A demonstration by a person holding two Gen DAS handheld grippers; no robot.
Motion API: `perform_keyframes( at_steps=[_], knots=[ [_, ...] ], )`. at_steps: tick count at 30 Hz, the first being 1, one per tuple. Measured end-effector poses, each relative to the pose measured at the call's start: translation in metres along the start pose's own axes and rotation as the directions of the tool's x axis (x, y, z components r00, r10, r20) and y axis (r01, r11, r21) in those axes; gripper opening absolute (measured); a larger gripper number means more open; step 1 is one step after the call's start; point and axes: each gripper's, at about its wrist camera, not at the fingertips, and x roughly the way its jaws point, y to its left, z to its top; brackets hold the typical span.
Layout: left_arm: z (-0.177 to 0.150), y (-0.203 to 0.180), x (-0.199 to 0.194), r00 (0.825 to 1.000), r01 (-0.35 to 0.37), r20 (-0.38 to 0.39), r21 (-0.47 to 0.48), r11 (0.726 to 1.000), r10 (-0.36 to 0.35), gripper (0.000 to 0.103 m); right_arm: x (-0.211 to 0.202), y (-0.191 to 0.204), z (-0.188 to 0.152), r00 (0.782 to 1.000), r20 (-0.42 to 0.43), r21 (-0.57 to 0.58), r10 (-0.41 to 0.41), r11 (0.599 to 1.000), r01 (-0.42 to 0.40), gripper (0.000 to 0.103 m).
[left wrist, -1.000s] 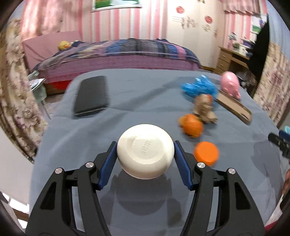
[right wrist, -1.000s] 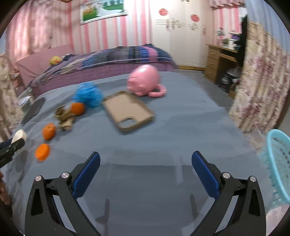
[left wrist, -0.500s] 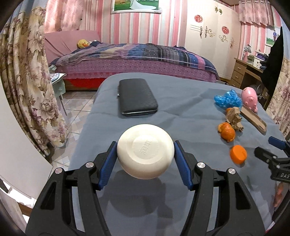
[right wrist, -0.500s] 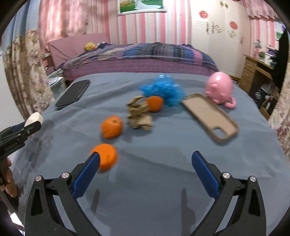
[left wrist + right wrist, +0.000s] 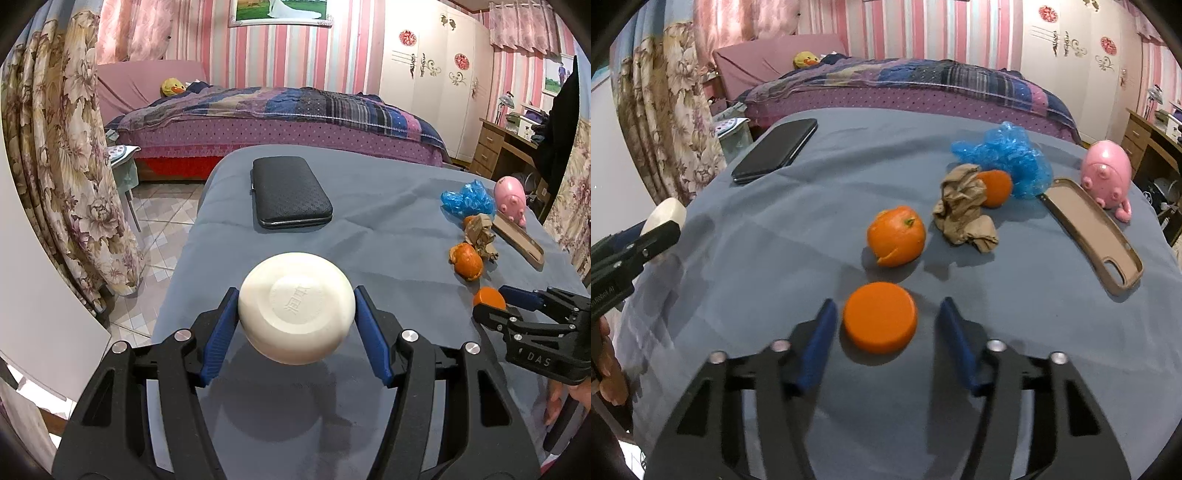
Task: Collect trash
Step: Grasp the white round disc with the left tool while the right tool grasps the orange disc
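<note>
Cream-white and round, the soap bar sits clamped between the blue pads of my left gripper, held clear above the grey-blue cloth that covers the table. My right gripper has its jaws spread apart around the orange cap, one pad on each side with a small gap to each, and the cap lies flat on the cloth. Just beyond the cap rests a hollow orange peel, and past that a crumpled brown paper touches a second orange piece. A blue plastic bag is bunched right behind them. To the right lie a brown phone case and a pink piggy toy, close together. A black wallet lies well apart at the far left of the cloth.
</note>
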Motion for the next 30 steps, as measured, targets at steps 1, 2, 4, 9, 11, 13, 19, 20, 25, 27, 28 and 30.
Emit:
perform_keyframes(
  at_steps=[1, 2, 4, 9, 11, 13, 19, 20, 25, 27, 28, 30],
  knots=[
    [0.0, -0.001, 0.0, 1.0, -0.003, -0.001, -0.002, 1.0, 0.003, 0.061, 0.0, 0.0, 0.0, 1.0, 0.002, 0.003, 0.006, 1.0, -0.006, 0.047],
    [0.0, -0.001, 0.0, 1.0, -0.003, -0.004, -0.008, 1.0, 0.003, 0.061, 0.0, -0.001, 0.0, 1.0, 0.005, 0.009, 0.012, 1.0, -0.012, 0.044],
    [0.0, -0.003, -0.001, 1.0, 0.002, -0.007, -0.017, 1.0, -0.002, 0.061, -0.005, -0.007, -0.001, 0.999, 0.022, 0.036, 0.04, 0.998, -0.041, 0.04],
    [0.002, -0.018, -0.006, 1.0, 0.008, -0.008, 0.0, 1.0, -0.008, 0.061, -0.016, -0.017, -0.004, 0.996, 0.06, 0.04, 0.059, 0.997, -0.061, 0.033],
    [0.003, -0.026, -0.008, 1.0, 0.012, -0.004, 0.011, 1.0, -0.012, 0.061, -0.025, -0.022, -0.004, 0.996, 0.082, 0.028, 0.046, 0.998, -0.048, 0.032],
    [0.005, -0.035, -0.011, 1.0, 0.019, 0.001, 0.02, 1.0, -0.019, 0.061, -0.033, -0.027, -0.004, 0.995, 0.095, 0.022, 0.034, 0.999, -0.036, 0.025],
    [0.006, -0.055, -0.017, 0.999, 0.04, 0.01, 0.041, 0.998, -0.04, 0.061, -0.047, -0.062, -0.011, 0.996, 0.092, 0.083, -0.001, 0.997, -0.007, 0.021],
    [0.006, -0.057, -0.017, 0.999, 0.042, 0.01, 0.046, 0.998, -0.042, 0.061, -0.047, -0.067, -0.012, 0.996, 0.086, 0.094, -0.004, 0.996, -0.004, 0.021],
    [0.003, -0.057, -0.016, 0.999, 0.045, 0.007, 0.049, 0.998, -0.045, 0.061, -0.044, -0.08, -0.017, 0.998, 0.069, 0.115, -0.009, 0.993, 0.001, 0.022],
    [0.0, -0.053, -0.015, 0.999, 0.038, 0.003, 0.046, 0.998, -0.039, 0.061, -0.042, -0.079, -0.017, 0.997, 0.071, 0.11, -0.003, 0.994, -0.005, 0.046],
    [-0.001, -0.051, -0.015, 0.999, 0.035, 0.002, 0.046, 0.998, -0.035, 0.061, -0.041, -0.075, -0.017, 0.997, 0.078, 0.104, -0.003, 0.995, -0.005, 0.058],
    [-0.004, -0.044, -0.015, 1.0, 0.023, 0.0, 0.042, 0.999, -0.023, 0.061, -0.039, -0.065, -0.016, 0.995, 0.098, 0.086, 0.004, 0.996, -0.013, 0.07]
  ],
)
